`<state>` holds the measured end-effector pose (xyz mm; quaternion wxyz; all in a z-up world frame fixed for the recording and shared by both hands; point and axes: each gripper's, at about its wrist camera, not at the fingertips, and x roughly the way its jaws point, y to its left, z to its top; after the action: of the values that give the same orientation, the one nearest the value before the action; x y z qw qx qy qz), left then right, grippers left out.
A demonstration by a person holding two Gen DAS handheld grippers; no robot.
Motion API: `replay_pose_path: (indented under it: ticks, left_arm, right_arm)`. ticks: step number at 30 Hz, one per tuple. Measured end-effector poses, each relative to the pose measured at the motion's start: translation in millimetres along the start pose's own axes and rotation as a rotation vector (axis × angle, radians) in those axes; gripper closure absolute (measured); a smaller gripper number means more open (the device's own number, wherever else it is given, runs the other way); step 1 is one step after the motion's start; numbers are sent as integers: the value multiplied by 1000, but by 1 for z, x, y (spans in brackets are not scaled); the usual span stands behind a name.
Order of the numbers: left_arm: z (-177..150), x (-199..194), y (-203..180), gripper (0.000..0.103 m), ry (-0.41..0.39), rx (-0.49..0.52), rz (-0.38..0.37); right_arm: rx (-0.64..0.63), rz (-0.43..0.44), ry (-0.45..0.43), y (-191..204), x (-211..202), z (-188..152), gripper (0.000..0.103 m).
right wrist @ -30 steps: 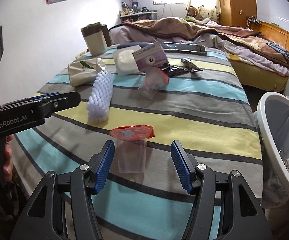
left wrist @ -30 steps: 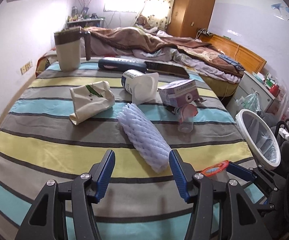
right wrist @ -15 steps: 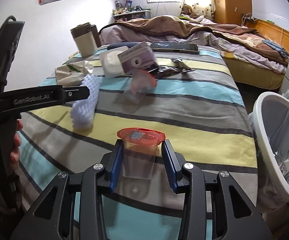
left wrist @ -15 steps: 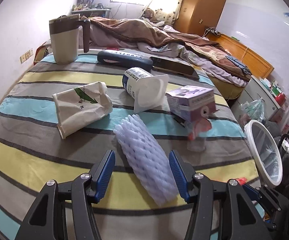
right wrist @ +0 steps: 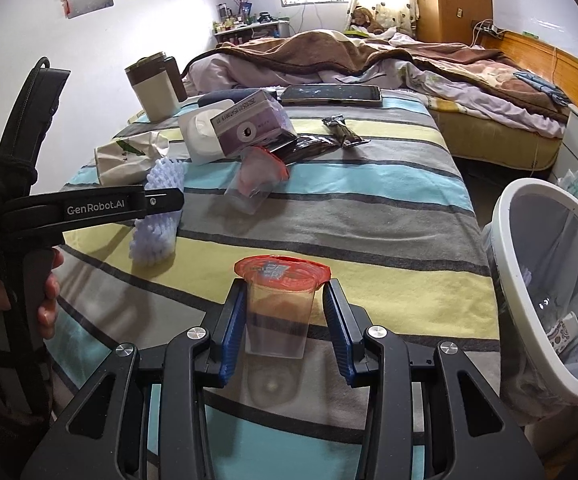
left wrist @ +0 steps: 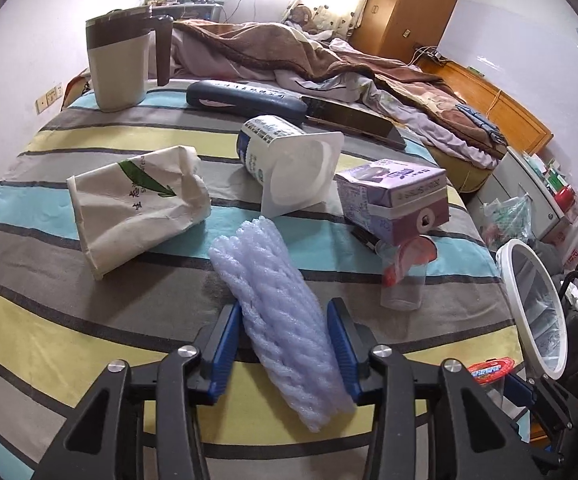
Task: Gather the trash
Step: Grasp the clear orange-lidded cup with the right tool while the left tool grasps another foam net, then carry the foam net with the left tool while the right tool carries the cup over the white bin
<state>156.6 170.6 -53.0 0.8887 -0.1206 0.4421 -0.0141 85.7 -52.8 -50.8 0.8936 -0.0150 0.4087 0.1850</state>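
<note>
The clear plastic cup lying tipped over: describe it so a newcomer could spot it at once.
On the striped bedspread, look below the purple carton. There a clear plastic cup lies tipped, its red foil lid peeled half open. The other clear cup with a red lid stands upright in the right gripper.

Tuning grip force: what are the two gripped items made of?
Lavender sleeve in the left hand-held gripper: looks like soft foam netting, matte, with an open woven mesh. Cup in the right hand-held gripper: thin clear plastic, glossy, bedspread stripes showing through; its red lid looks like peel-off foil or film.
</note>
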Motion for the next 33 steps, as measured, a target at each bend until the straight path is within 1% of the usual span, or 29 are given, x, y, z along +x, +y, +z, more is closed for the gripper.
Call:
replay_pose_path:
  ticks: [4, 6, 10, 16, 23, 31, 33]
  left_arm:
    - [-1, -2, -2, 69, -6, 19, -7]
    - [-2, -6, -3, 71, -20, 25, 10]
    - [-7, -14, -6, 71, -43, 37, 37]
    - [-13, -25, -11, 71, -59, 40, 32]
    - [-18, -45, -26, 71, -102, 82, 44]
    - [-19, -64, -50, 71, -142, 126, 31]
    - [-20, -69, -60, 71, -154, 144, 25]
  right_arm:
    - [18, 4, -2, -3, -1, 0, 62]
    - [22, 4, -8, -3, -2, -1, 62]
    - [28, 11, -21, -5, -4, -1, 62]
    - [26, 16, -44, -8, -10, 2, 62]
    - [26, 15, -88, -12, -23, 6, 62]
    - [50, -2, -131, -25, -38, 8, 62]
    - [56, -12, -142, -28, -42, 8, 62]
